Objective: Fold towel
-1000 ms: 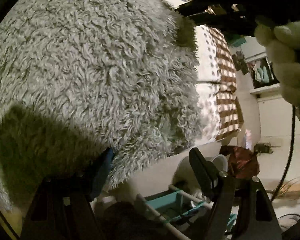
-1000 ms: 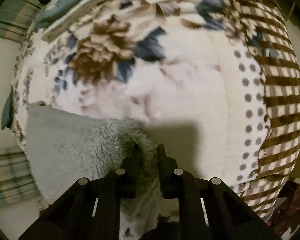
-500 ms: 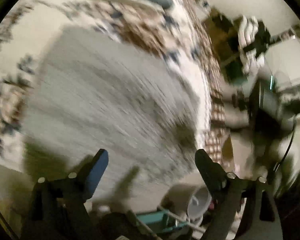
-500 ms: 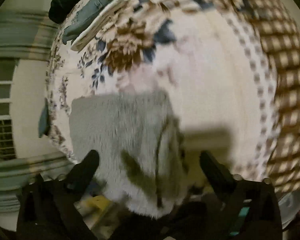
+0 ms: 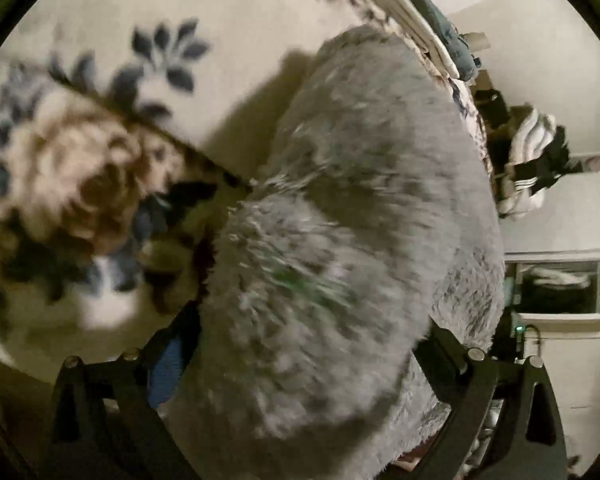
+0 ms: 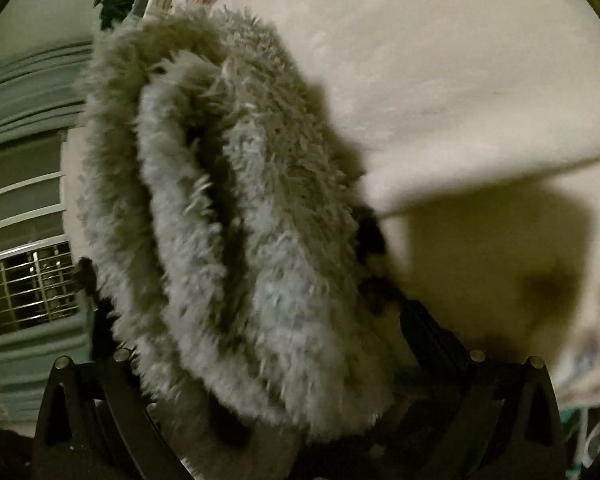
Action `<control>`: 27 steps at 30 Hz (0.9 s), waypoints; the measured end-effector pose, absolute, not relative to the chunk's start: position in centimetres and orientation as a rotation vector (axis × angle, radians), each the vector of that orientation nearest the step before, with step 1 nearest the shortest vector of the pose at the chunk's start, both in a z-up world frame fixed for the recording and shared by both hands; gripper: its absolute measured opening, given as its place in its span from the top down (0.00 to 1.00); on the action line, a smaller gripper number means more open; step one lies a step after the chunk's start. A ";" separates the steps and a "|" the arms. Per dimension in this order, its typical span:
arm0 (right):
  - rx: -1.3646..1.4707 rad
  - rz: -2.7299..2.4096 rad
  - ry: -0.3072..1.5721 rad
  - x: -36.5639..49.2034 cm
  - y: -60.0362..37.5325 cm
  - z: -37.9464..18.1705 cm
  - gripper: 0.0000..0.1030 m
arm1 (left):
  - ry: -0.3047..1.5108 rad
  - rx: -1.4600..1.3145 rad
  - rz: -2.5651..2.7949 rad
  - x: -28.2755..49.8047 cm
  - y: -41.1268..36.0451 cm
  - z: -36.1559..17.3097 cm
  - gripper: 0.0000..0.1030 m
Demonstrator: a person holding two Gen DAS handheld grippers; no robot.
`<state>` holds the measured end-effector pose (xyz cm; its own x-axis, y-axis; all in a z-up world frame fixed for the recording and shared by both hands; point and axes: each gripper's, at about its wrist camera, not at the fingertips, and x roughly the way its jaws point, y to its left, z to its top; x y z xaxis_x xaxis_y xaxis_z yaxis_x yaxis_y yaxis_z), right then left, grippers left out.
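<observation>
Two grippers bracketed the same bundle at this moment. Left gripper [image 5: 304, 360] had its black fingers spread wide, w/ the shaggy grey fleece towel [image 5: 360, 240] bulging between them; blue pad [image 5: 168, 364] of the near finger showed just beside the pile. Right gripper [image 6: 252, 320] was likewise spread, fingers either side of the towel [image 6: 236, 208], not pinched on it as far as the right wrist view showed. Whether any finger actually pressed the cloth: can't tell, fur hid the contact lines.

Towel lay on the cream floral-print bed blanket [image 5: 204, 8], already doubled at least once. In the right wrist view its layered edges [image 6: 208, 184] ran as a dark seam away from the gripper, so the long axis pointed roughly along the fingers' line of sight, toward the far end of the bed. In the left wrist view the bundle stretched up and to the right from the gripper, rolled lip nearest the camera, flatter part beyond.

Key relation, as I judged it: towel sat inside both pairs of fingers, neither arm clearly nearer, each approx. at one end or side of the near edge. Next move prob. needed both to close on that near edge and carry it fwd along the long axis onto the far part. Risk: thick pile + several layers, so a shallow bite could catch only the top layer and let the fold slip open. Both views were motion-blurred, so exact edge positions stayed uncertain.
</observation>
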<state>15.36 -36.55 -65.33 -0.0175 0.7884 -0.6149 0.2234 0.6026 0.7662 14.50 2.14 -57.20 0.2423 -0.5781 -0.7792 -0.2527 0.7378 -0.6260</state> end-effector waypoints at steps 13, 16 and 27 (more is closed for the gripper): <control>0.906 0.575 1.423 15.0 -34.8 -60.6 0.55 | 1.195 -0.794 -0.351 13.7 1.2 -51.2 0.38; 0.913 0.577 1.397 14.4 -35.2 -58.4 0.56 | 1.188 -0.781 -0.356 14.1 0.6 -48.9 0.40; 0.888 0.587 1.304 17.8 -40.2 -47.7 0.57 | 1.092 -0.688 -0.422 23.0 -2.1 -40.3 0.41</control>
<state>17.82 -40.19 -47.73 0.1967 0.8012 -0.5651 0.1078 0.5552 0.8247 23.05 -2.12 -40.30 0.4140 -0.6255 -0.6613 -0.0174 0.7210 -0.6928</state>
